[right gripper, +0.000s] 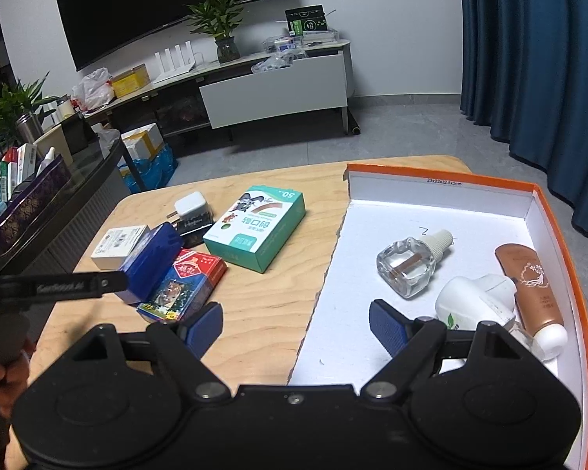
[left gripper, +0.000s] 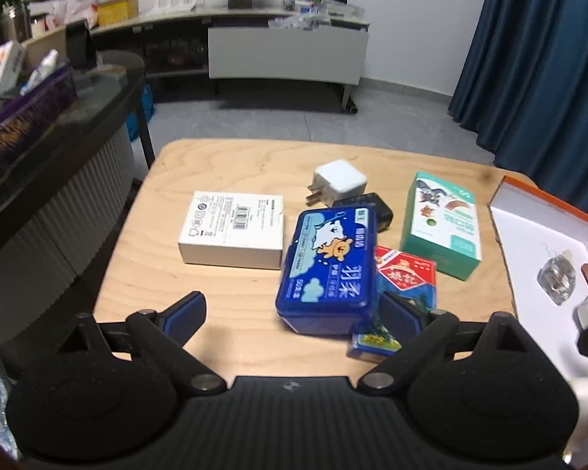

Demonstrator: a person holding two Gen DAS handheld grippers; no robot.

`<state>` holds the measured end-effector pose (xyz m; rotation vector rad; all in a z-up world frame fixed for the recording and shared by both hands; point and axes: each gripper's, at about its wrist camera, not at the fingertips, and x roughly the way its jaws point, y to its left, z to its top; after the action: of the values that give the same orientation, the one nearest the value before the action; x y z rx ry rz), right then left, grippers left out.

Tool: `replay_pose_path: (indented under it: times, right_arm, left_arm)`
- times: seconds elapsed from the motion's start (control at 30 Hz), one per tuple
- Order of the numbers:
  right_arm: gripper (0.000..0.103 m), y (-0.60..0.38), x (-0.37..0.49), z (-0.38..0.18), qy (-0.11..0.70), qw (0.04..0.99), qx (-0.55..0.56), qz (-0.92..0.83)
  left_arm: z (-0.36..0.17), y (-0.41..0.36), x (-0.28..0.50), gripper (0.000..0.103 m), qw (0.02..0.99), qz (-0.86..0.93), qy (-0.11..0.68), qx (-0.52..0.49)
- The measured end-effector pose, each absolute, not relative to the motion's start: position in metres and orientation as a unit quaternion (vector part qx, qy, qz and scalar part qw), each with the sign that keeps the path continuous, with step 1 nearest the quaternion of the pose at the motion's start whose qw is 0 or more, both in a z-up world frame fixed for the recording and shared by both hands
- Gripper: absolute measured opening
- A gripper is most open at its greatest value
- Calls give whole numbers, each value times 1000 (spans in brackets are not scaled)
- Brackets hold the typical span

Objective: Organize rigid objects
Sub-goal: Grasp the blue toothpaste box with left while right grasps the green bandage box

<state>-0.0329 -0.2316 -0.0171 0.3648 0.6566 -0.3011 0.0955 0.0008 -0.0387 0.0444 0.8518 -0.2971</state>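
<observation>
I hold my left gripper (left gripper: 292, 315) spread wide, level with the blue plastic wipes case (left gripper: 327, 270) on the wooden table (left gripper: 156, 274) — sized to straddle it; my right gripper (right gripper: 296, 323) hangs parted, empty, beside the orange-rimmed cardboard tray (right gripper: 568, 274)

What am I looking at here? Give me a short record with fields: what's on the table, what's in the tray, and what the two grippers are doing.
Surface: wooden table
Loose on table: white box; blue tin; playing cards; green box; white charger; black charger
Tray: orange-rimmed box
In tray: clear bottle; white bottle; brown tube
Left gripper: open, empty
Right gripper: open, empty
</observation>
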Motion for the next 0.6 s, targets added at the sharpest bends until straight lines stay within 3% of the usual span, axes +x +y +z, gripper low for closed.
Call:
replay_pose_path:
  times: [0.27, 0.47, 0.5, 0.53, 0.6]
  right_arm:
    - [96, -240, -30, -21, 322, 917, 183, -151]
    - [96, -243, -26, -22, 324, 916, 182, -151]
    - [96, -243, -24, -22, 325, 916, 182, -151]
    - [96, -243, -23, -22, 326, 915, 183, -151]
    - [96, -243, -19, -23, 330, 913, 184, -151]
  left_arm:
    - [-61, 2, 129, 99, 872, -173, 457, -28]
    - [-62, -5, 143, 100, 873, -192, 446, -40]
    - [-62, -7, 144, 93, 873, -197, 444, -39]
    - [-61, -11, 143, 77, 873, -205, 440, -32]
    - [-59, -17, 141, 65, 870, -226, 438, -25]
